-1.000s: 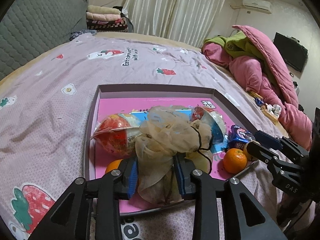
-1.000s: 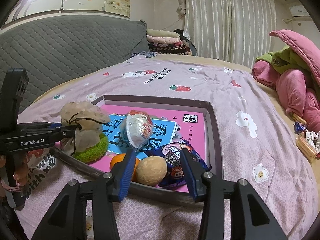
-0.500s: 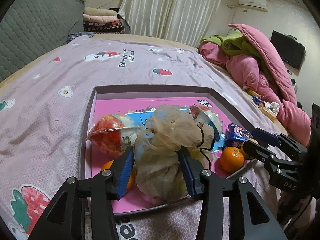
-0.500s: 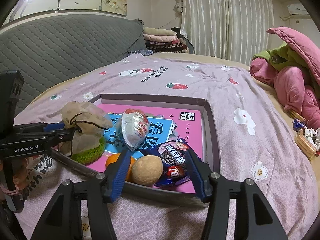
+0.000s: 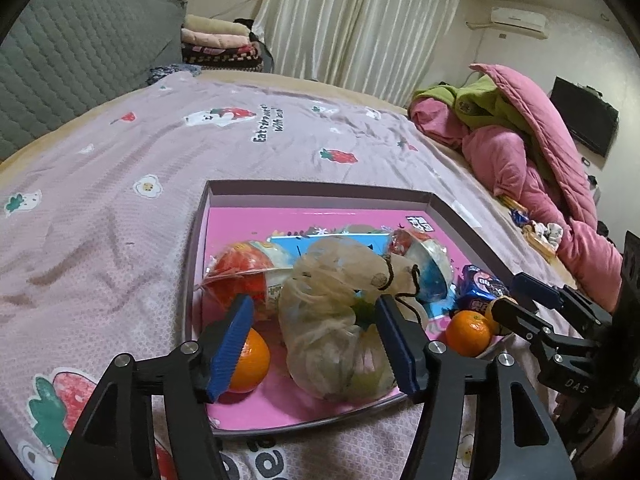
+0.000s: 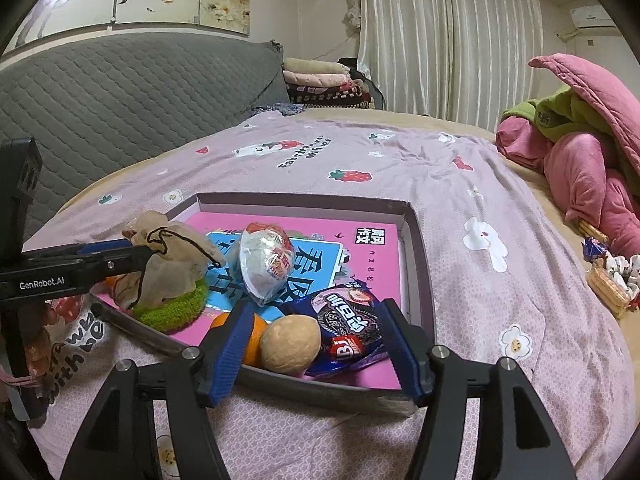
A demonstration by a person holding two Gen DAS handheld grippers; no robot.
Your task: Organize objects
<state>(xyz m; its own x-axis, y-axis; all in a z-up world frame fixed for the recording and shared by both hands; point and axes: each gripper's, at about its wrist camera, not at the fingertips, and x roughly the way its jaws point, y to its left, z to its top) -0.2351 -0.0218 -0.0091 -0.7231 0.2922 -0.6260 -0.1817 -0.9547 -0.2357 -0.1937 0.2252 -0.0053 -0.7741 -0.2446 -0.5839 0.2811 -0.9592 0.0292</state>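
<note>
A shallow box with a pink printed floor point(image 5: 320, 198) point(image 6: 416, 240) lies on the bed. A beige mesh drawstring pouch point(image 5: 340, 320) point(image 6: 168, 260) with something green inside rests in its near corner. My left gripper point(image 5: 316, 344) is open, its blue pads apart on either side of the pouch. Two oranges point(image 5: 244, 356) point(image 5: 468, 332), a red-and-clear wrapped snack point(image 5: 244, 272), another wrapped snack point(image 6: 266, 264) and a purple cookie packet point(image 6: 344, 320) also lie in the box. My right gripper point(image 6: 316, 352) is open around a tan ball point(image 6: 290, 344) at the box's near edge.
The bed has a lilac strawberry-print cover point(image 5: 120, 200). Pink and green quilts point(image 5: 520, 140) are piled at the right. Small snacks point(image 6: 608, 276) lie on the bed's right edge. A grey padded headboard point(image 6: 120, 92) and folded blankets point(image 6: 320, 80) stand behind.
My left gripper has opened and let go of the mesh pouch, which now rests in the box. My right gripper has opened wider and drawn back a little.
</note>
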